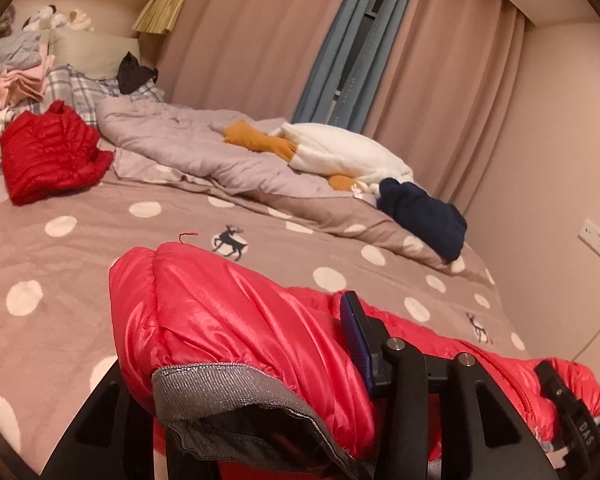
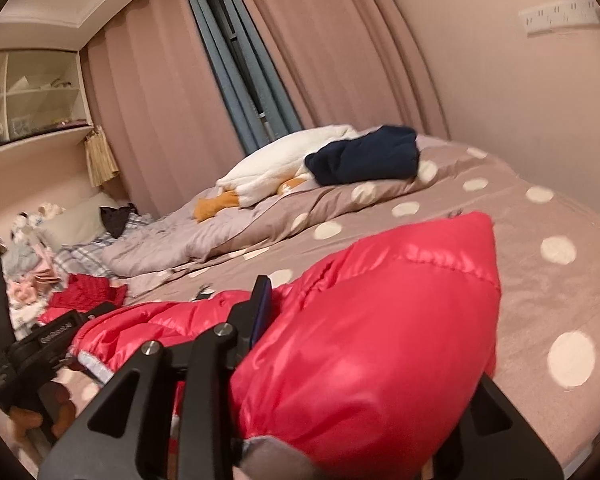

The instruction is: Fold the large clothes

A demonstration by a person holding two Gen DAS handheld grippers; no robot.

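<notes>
The red puffer jacket (image 1: 236, 320) is seen low in both frames, lying on the spotted bed cover (image 1: 60, 264). A sleeve fills the left gripper (image 1: 244, 364); another fills the right gripper (image 2: 364, 344). Whether the pads press on the fabric cannot be told, one pad of each being buried — right jaws are opening. Risk: the slick, puffy shell could slip free and spring back unfolded. Open cover is noted mid-frame; the rumpled duvet (image 1: 188, 148) and navy garment (image 1: 424, 216) crowd the far edge.
</notes>
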